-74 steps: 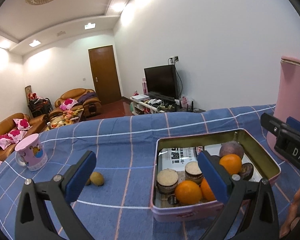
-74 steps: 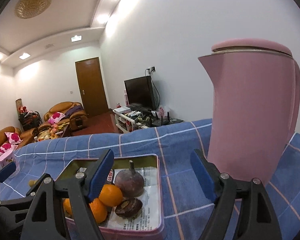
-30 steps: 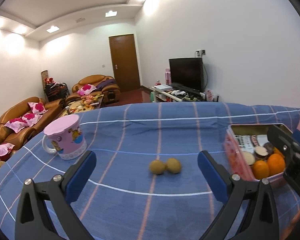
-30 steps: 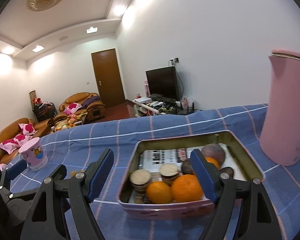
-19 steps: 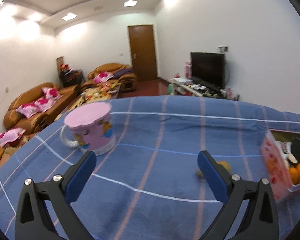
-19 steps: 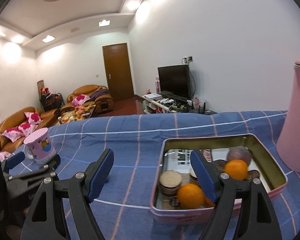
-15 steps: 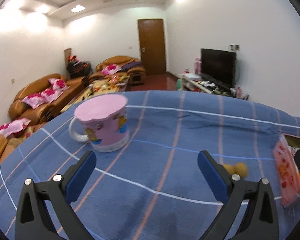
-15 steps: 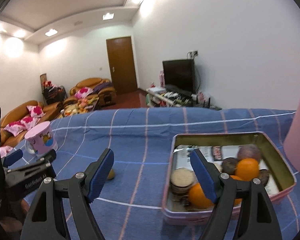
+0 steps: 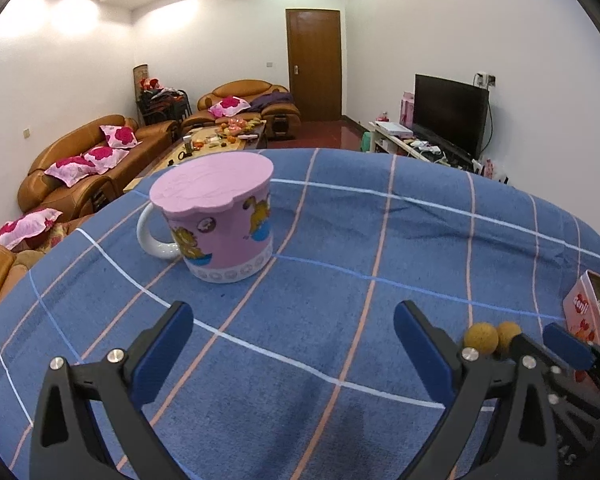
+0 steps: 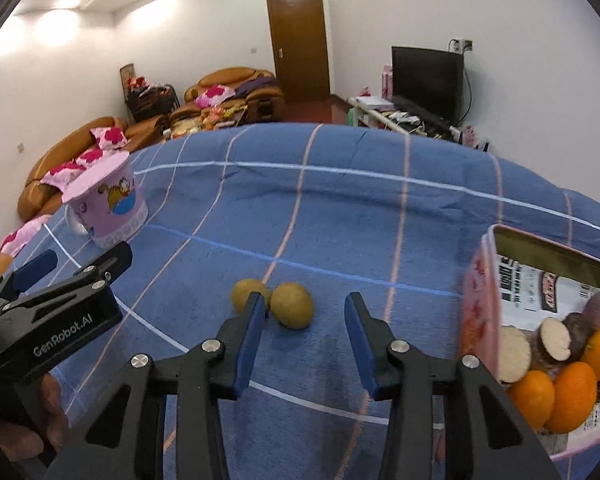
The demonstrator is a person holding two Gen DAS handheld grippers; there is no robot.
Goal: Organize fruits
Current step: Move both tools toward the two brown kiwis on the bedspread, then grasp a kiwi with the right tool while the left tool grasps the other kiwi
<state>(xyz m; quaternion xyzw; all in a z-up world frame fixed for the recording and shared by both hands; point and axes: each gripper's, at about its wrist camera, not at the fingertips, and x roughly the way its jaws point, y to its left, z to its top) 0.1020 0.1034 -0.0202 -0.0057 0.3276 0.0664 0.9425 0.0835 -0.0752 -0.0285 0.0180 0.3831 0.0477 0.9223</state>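
Two loose fruits beside the tin, both tools empty

Two small yellow-brown fruits (image 10: pixel 291 305) lie touching each other on the blue checked table (image 10: pixel 340 208), left of the pink tin (image 10: pixel 480 304). My right tool (image 10: pixel 305 316) hangs spread just before them, gripping nothing. My left tool (image 9: pixel 292 340) is wide apart too, empty, further left of the tin, facing the pink lidded mug (image 9: pixel 220 224). Oranges (image 10: pixel 568 396) sit inside the tin.
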